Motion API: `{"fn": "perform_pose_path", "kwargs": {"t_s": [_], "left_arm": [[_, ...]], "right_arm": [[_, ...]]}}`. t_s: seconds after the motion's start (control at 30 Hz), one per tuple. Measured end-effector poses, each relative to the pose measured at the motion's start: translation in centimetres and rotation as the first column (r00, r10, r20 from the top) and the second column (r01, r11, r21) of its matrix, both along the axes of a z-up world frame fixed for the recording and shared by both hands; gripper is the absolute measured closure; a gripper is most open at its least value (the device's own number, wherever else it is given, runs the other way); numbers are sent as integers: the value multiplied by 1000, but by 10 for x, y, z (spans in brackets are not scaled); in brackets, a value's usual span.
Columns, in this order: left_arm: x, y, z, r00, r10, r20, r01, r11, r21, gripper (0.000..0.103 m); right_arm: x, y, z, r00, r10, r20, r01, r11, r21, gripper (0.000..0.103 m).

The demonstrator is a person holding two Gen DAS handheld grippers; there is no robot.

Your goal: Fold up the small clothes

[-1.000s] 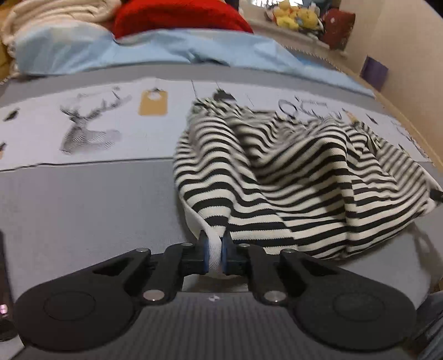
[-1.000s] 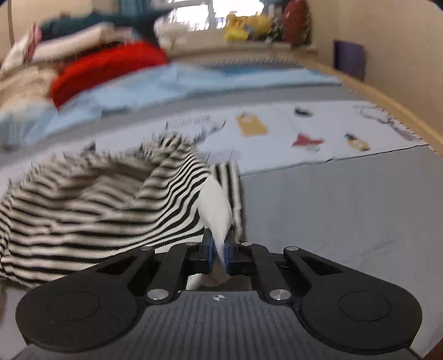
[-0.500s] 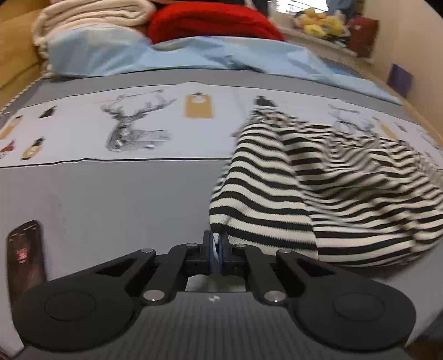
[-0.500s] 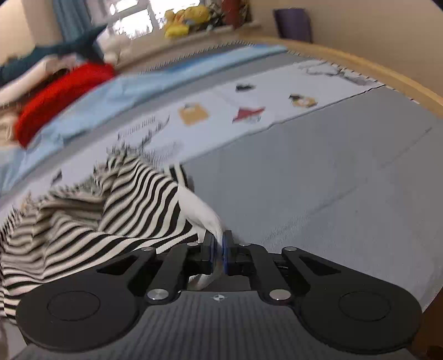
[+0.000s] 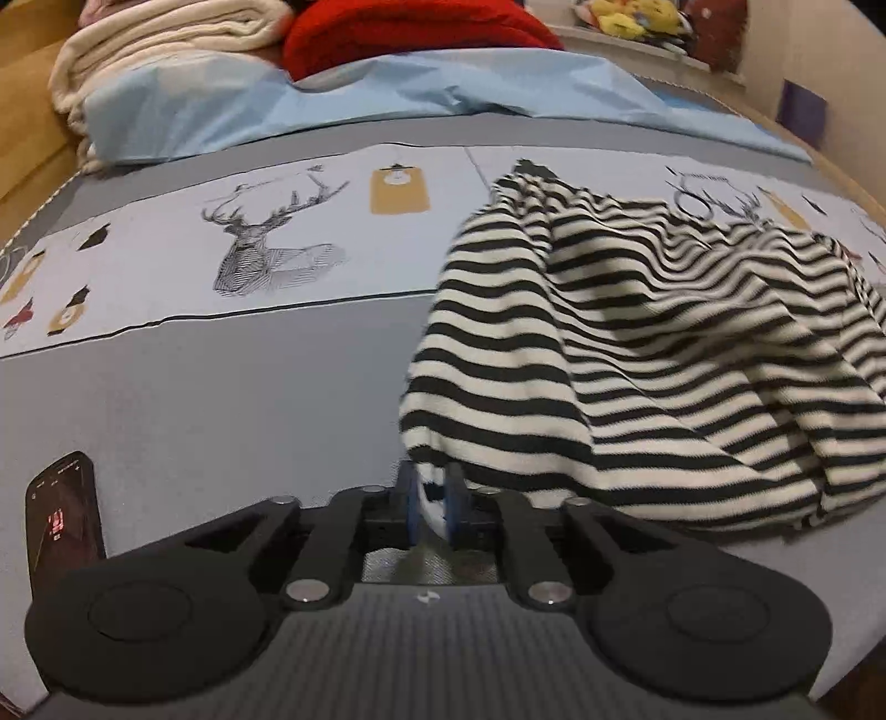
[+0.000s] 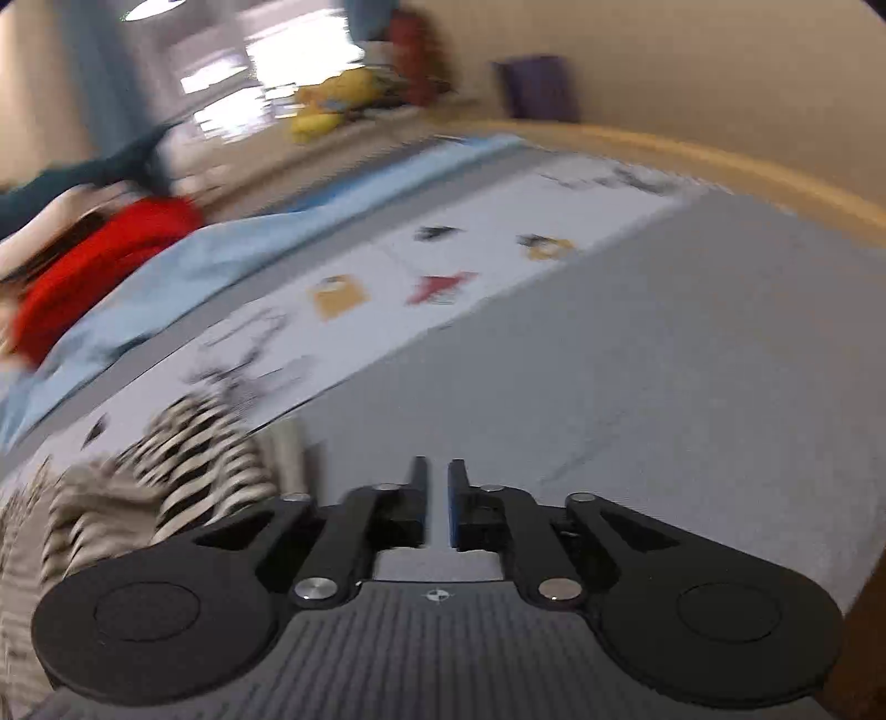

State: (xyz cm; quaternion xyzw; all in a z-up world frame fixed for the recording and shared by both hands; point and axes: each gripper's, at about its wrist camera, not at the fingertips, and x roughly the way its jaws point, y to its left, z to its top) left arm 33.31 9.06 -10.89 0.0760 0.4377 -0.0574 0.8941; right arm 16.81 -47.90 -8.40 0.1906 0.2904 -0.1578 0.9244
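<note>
A black-and-white striped garment [image 5: 637, 365] lies crumpled on the grey bed cover, at centre right in the left wrist view. My left gripper [image 5: 432, 498] is shut on its white hem at the near left corner. In the blurred right wrist view the same garment [image 6: 183, 476] lies to the lower left. My right gripper [image 6: 437, 498] holds nothing; its jaws stand a narrow gap apart, over bare grey cover to the right of the garment.
A phone [image 5: 63, 509] with a lit screen lies at the near left. A pale printed sheet [image 5: 266, 249] with a deer drawing crosses the bed. Folded cream blankets [image 5: 160, 50], a red blanket [image 5: 410, 27] and a blue sheet [image 5: 387, 88] lie behind. A wooden bed edge [image 6: 720, 160] runs along the right.
My right gripper has let go of the garment's white hem and swung away to the right. My left gripper still holds its corner and has pulled it nearer and left.
</note>
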Motion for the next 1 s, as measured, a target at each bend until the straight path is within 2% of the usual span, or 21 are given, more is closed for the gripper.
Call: {"fn": "perform_pose_path", "kwargs": {"t_s": [0.03, 0.07, 0.1, 0.13, 0.2, 0.3, 0.4, 0.43, 0.47, 0.5, 0.53, 0.57, 0.63, 0.73, 0.77, 0.83, 0.9, 0.93, 0.97, 1.0], "left_arm": [[1, -1, -1, 1000, 1, -5, -1, 1000, -1, 65], [-1, -2, 0, 1000, 8, -6, -8, 1000, -2, 53], [-3, -3, 1, 1000, 21, 0, -21, 1000, 1, 22], [-5, -4, 2, 999, 35, 21, -35, 999, 8, 5], [-13, -8, 6, 997, 29, 72, -30, 999, 16, 0], [-17, -18, -1, 999, -5, 46, 3, 999, 38, 1], [-15, -31, -18, 999, -42, 1, 42, 992, 116, 1], [-14, -34, -23, 999, -47, 6, 46, 989, 139, 5], [-13, -37, -27, 998, -60, 19, 57, 986, 155, 14], [-11, -40, -30, 997, -81, 15, 77, 985, 156, 56], [-8, -40, -31, 995, -102, -18, 104, 988, 111, 82], [-7, -38, -29, 997, -77, -20, 78, 994, 79, 83], [-12, -37, -18, 998, -68, 11, 67, 995, 74, 89], [-22, -24, 7, 996, -40, 81, 38, 999, 25, 94], [-26, -16, 11, 996, -23, 89, 24, 1000, -3, 94], [-26, -7, 5, 998, -8, 63, 9, 1000, -3, 94], [-22, -5, -8, 1000, -2, 17, 2, 999, 39, 95], [-20, -6, -15, 1000, 18, 13, -19, 994, 103, 103], [-18, -5, -20, 999, 45, 24, -49, 982, 184, 103], [-15, 1, -25, 997, 72, 9, -73, 973, 220, 103]], "right_arm": [[-2, 11, 1, 999, 43, 6, -42, 999, -15, 51], [-6, 25, 0, 996, 86, 6, -86, 996, -32, 46], [-8, 40, -1, 992, 125, -4, -125, 990, -57, 45], [-10, 52, -3, 989, 148, -18, -149, 985, -85, 45], [-12, 78, -8, 983, 174, -52, -180, 972, -152, 46], [-7, 112, -17, 976, 183, -115, -206, 948, -244, 50], [1, 119, -30, 967, 191, -172, -218, 963, -159, 49], [6, 117, -36, 961, 204, -188, -229, 966, -120, 49], [8, 121, -40, 958, 211, -196, -236, 965, -112, 49], [13, 124, -45, 954, 213, -211, -242, 962, -123, 69], [16, 127, -48, 953, 211, -218, -246, 958, -148, 99], [17, 127, -48, 955, 205, -213, -243, 955, -169, 99], [14, 121, -38, 963, 198, -180, -224, 964, -140, 100], [-6, 113, -8, 978, 194, -77, -206, 957, -204, 101], [-12, 108, -1, 982, 182, -52, -189, 960, -206, 101], [-21, 94, 6, 992, 128, -20, -130, 968, -214, 101], [-18, 74, -6, 995, 63, -72, -76, 981, -180, 101], [-15, 65, -14, 993, 44, -111, -61, 986, -153, 101], [-14, 60, -21, 991, 26, -132, -44, 991, -129, 101], [-13, 59, -23, 990, 24, -140, -40, 992, -116, 101]]}}
